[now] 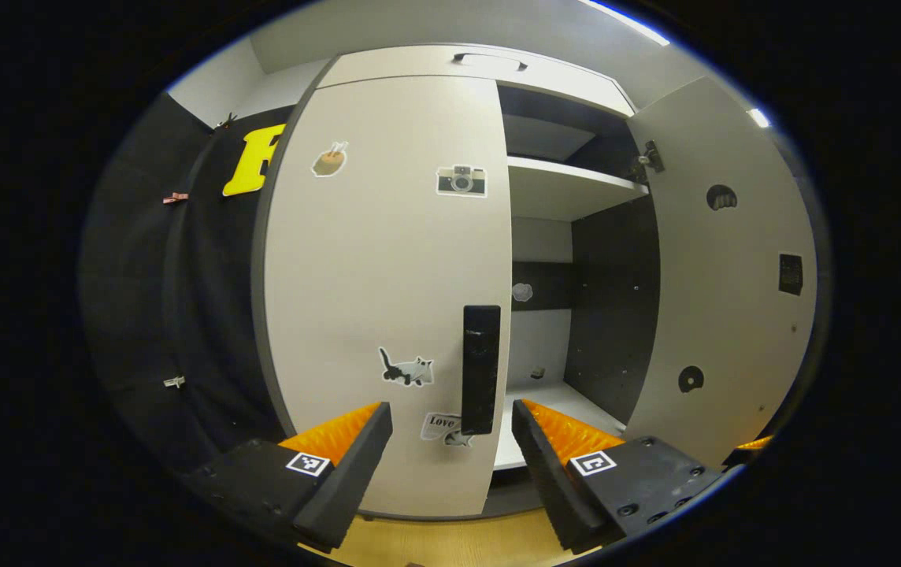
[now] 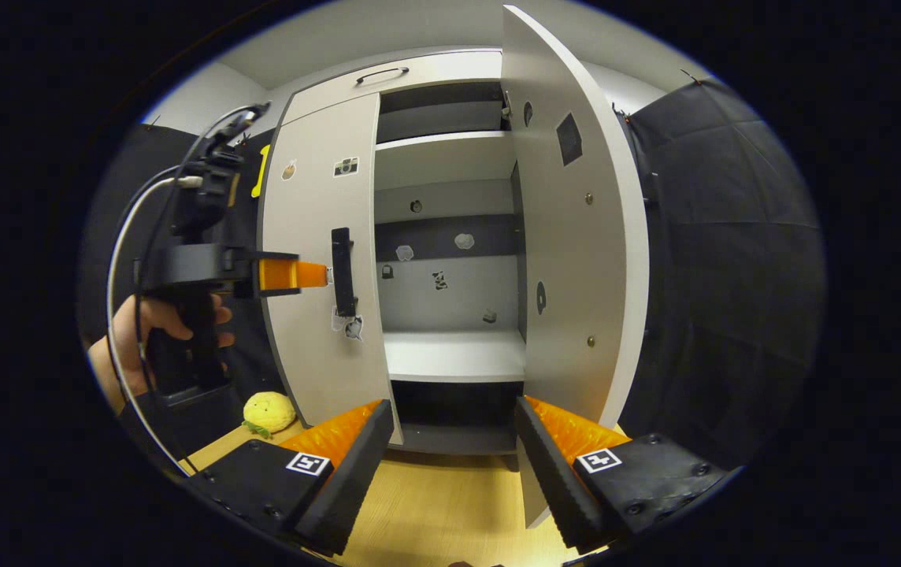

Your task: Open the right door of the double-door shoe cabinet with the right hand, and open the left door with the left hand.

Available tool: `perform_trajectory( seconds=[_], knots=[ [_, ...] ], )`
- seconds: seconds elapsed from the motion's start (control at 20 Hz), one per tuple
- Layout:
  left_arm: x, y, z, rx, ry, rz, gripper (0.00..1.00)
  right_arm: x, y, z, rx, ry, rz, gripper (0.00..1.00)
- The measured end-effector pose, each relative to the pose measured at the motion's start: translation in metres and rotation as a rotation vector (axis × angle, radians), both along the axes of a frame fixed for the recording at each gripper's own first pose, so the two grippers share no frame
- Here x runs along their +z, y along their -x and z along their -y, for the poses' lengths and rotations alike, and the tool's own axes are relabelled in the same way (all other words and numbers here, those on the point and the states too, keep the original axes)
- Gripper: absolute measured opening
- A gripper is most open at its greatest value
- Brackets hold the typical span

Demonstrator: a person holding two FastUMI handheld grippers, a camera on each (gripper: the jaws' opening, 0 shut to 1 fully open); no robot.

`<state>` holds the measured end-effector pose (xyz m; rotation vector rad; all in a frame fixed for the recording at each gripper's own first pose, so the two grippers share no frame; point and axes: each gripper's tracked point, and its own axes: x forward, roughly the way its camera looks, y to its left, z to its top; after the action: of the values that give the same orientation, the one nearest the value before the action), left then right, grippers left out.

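I find the shoe cabinet (image 1: 490,71) filling the centre of the left gripper view. Its right door (image 1: 726,276) stands swung wide at the right of the frame, showing its inner face and a hinge near the top. Its left door (image 1: 387,291) is closed, at centre-left, carrying several stickers and a dark vertical handle (image 1: 480,370) along its free edge. Between the doors I see the open interior with an upper shelf (image 1: 569,185) and a lower shelf.

My left tool (image 1: 450,449) sits at the bottom centre of that frame with its fingers spread apart, gripping nothing. The handle's lower end appears in the gap between the fingertips, above them; I cannot tell whether either finger touches it.

In the right gripper view, my right tool (image 2: 450,445) occupies the bottom centre, fingers likewise spread and empty, above a wooden floor (image 2: 450,512). The right door (image 2: 569,236) stands open at centre-right, its lower edge near the right finger; contact cannot be confirmed. The left door (image 2: 324,260) is closed at centre-left.

At the left of this frame, a hand (image 2: 143,331) holds the left tool (image 2: 323,274), which points toward the handle (image 2: 342,272), its tip just beside it. A yellow plush toy (image 2: 268,413) lies on the floor at lower left, beside the cabinet's base.
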<state>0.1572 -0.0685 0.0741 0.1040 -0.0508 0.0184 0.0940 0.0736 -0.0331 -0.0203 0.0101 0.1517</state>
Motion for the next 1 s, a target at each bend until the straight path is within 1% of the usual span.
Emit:
perform_trajectory(
  seconds=[0.15,0.35,0.45,0.5,0.55,0.6,0.65,0.8,0.85,0.9,1.0],
  knots=[
    [0.005,-0.029,0.007,0.008,-0.006,0.001,0.94,-0.006,-0.001,0.005,0.008,-0.017,-0.015,0.98],
    [0.009,-0.053,0.014,0.017,-0.007,-0.001,0.84,-0.017,-0.003,0.013,0.020,-0.034,-0.049,0.98],
    [0.010,-0.061,0.017,0.030,-0.023,-0.004,0.77,-0.019,-0.003,0.017,0.016,-0.038,-0.055,0.98],
    [0.011,-0.064,0.018,0.037,-0.034,-0.003,0.71,-0.018,-0.003,0.018,0.016,-0.044,-0.051,0.99],
    [0.012,-0.066,0.019,0.045,-0.042,0.000,0.69,-0.016,-0.002,0.019,0.016,-0.049,-0.046,0.99],
    [0.013,-0.068,0.020,0.047,-0.043,0.004,0.64,-0.015,-0.002,0.019,0.019,-0.051,-0.043,0.99],
    [0.014,-0.069,0.021,0.045,-0.037,0.002,0.61,-0.015,-0.002,0.020,0.021,-0.049,-0.042,0.99],
    [0.015,-0.070,0.018,0.070,-0.013,0.000,0.46,-0.014,-0.003,0.022,0.022,-0.031,-0.036,0.99],
    [0.015,-0.070,0.017,0.069,-0.002,0.001,0.42,-0.013,-0.003,0.021,0.022,-0.029,-0.032,0.99],
    [0.015,-0.070,0.018,0.065,0.006,0.000,0.36,-0.013,-0.002,0.021,0.025,-0.030,-0.029,0.99],
    [0.014,-0.070,0.017,0.061,0.010,-0.001,0.36,-0.014,0.000,0.018,0.034,-0.026,-0.029,0.99]
  ],
)
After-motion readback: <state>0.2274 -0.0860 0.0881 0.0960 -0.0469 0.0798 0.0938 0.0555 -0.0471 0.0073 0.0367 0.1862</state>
